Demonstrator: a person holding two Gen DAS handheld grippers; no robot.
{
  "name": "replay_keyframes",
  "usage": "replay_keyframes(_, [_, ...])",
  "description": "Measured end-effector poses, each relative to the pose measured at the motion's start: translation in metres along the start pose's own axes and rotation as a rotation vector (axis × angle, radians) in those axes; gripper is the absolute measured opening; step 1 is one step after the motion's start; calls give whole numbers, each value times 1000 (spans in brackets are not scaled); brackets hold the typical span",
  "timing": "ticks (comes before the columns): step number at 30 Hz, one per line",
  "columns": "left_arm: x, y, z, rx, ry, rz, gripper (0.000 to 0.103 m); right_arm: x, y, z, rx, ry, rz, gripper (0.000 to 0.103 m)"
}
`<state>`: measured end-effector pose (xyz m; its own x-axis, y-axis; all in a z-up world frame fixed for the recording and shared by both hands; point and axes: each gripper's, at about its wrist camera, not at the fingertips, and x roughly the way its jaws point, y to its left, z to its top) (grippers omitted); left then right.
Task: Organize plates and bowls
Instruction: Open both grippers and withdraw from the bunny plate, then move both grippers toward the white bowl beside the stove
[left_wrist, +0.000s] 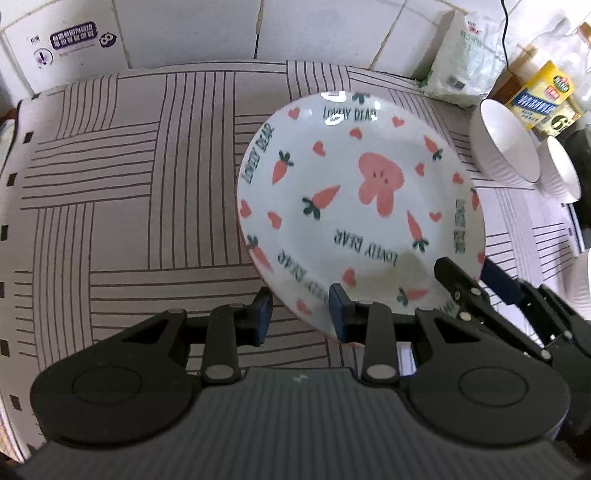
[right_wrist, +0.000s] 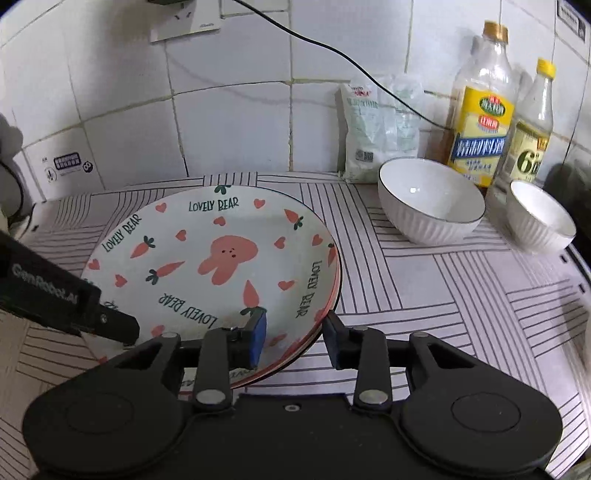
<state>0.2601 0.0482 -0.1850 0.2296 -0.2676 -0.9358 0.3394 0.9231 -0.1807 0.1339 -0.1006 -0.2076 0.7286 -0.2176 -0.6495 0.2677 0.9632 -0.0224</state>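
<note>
A white plate (right_wrist: 221, 258) printed with a pink rabbit, carrots and "LOVELY BEAR" lies on top of a stack of similar plates on the striped mat (right_wrist: 443, 295). My right gripper (right_wrist: 295, 332) straddles the stack's near right rim, one blue pad over the plate and one outside it, with a gap on both sides. My left gripper (left_wrist: 301, 317) straddles the same plate's (left_wrist: 362, 192) opposite rim and is also open. One of its black fingers (right_wrist: 118, 326) shows in the right wrist view. A large white ribbed bowl (right_wrist: 432, 206) and a smaller bowl (right_wrist: 539, 218) stand upright to the right.
Two oil bottles (right_wrist: 480, 110) and a white bag (right_wrist: 373, 133) stand against the tiled wall behind the bowls. A black cable (right_wrist: 332, 51) runs down from a wall socket. Another white bowl (left_wrist: 580, 284) shows at the right edge. A dark object borders the mat's right side.
</note>
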Motion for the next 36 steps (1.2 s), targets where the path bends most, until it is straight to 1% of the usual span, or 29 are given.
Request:
replay_keyframes(3, [0, -7, -5, 1, -21, 32, 34, 1, -1, 1, -26, -3, 12, 42])
replay_keyframes(5, [-2, -9, -9, -25, -32, 46, 35, 2, -2, 2, -59, -1, 16, 41])
replay_keyframes(8, [-9, -14, -12, -64, -35, 58, 37, -6, -9, 6, -57, 18, 64, 41])
replay_keyframes(10, [-19, -20, -17, -61, -45, 58, 40, -15, -16, 10, -82, 17, 77, 42])
replay_keyframes(12, [-32, -27, -22, -54, -60, 71, 49, -24, -24, 16, -95, 31, 89, 44])
replay_keyframes(13, [-38, -31, -24, -52, -64, 79, 52, -29, -29, 19, -95, 31, 108, 44])
replay_keyframes(15, [-51, -39, -29, -45, -81, 94, 61, -39, -38, 25, -89, 27, 164, 49])
replay_keyframes(16, [-57, -42, -31, -38, -89, 98, 63, -46, -42, 28, -82, 23, 186, 51])
replay_keyframes(17, [-64, -46, -34, -33, -101, 106, 66, -52, -44, 31, -79, 22, 198, 56])
replay_keyframes(18, [-72, -49, -38, -25, -117, 117, 72, -58, -45, 33, -79, 23, 209, 59])
replay_keyframes(20, [-84, -56, -44, -13, -145, 152, 83, -68, -48, 36, -92, 39, 232, 59])
replay_keyframes(21, [-89, -61, -47, -3, -159, 176, 85, -72, -49, 37, -99, 51, 246, 59])
replay_keyframes(24, [-104, -71, -56, 19, -175, 218, 88, -88, -53, 38, -99, 69, 270, 61])
replay_keyframes(25, [-109, -73, -60, 24, -186, 213, 88, -93, -55, 37, -100, 75, 278, 62])
replay_keyframes(27, [-118, -79, -68, 34, -203, 196, 89, -103, -57, 36, -105, 77, 284, 68])
replay_keyframes(29, [-125, -86, -75, 44, -214, 219, 89, -112, -60, 32, -109, 79, 286, 72])
replay_keyframes(31, [-129, -95, -81, 62, -215, 237, 90, -120, -64, 30, -111, 80, 266, 76])
replay_keyframes(33, [-133, -104, -85, 79, -205, 248, 92, -128, -69, 27, -114, 83, 244, 84])
replay_keyframes(36, [-140, -115, -90, 91, -202, 229, 92, -139, -79, 23, -112, 72, 226, 87])
